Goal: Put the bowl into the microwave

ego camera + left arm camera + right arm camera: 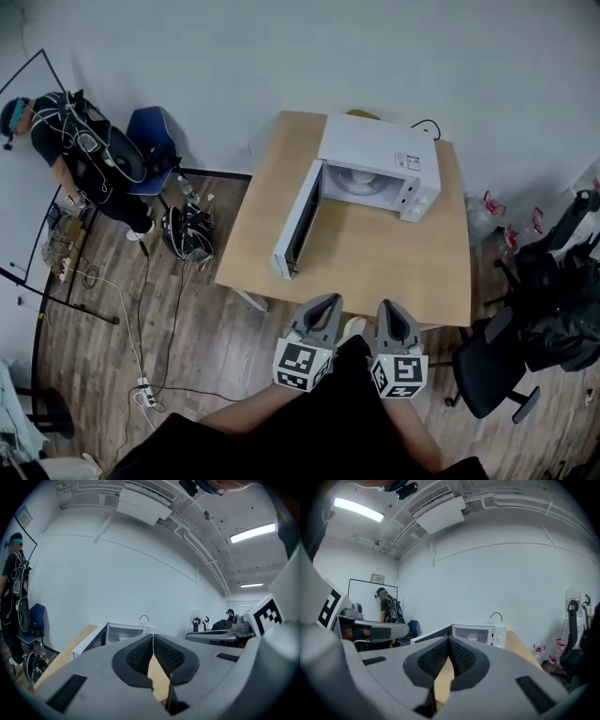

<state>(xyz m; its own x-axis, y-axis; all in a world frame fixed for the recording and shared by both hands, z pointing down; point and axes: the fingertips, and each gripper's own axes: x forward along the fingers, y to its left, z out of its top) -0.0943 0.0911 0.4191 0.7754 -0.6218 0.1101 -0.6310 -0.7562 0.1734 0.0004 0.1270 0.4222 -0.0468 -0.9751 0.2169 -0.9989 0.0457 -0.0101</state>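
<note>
A white microwave (380, 164) stands at the far end of the wooden table (375, 262), its door (298, 220) swung wide open to the left. A pale bowl (359, 180) sits inside the cavity. My left gripper (328, 300) and right gripper (392, 306) hover side by side at the table's near edge, both shut with nothing between their pads. In the left gripper view the shut jaws of the left gripper (153, 637) point toward the microwave (123, 633). In the right gripper view the right gripper (449, 639) points the same way, and the bowl (474, 636) shows faintly inside the microwave (480, 634).
A person with a backpack (70, 145) stands at the far left beside a blue chair (150, 131). A helmet (187, 234) and cables lie on the floor to the left. A black office chair (492, 366) and dark bags stand to the right of the table.
</note>
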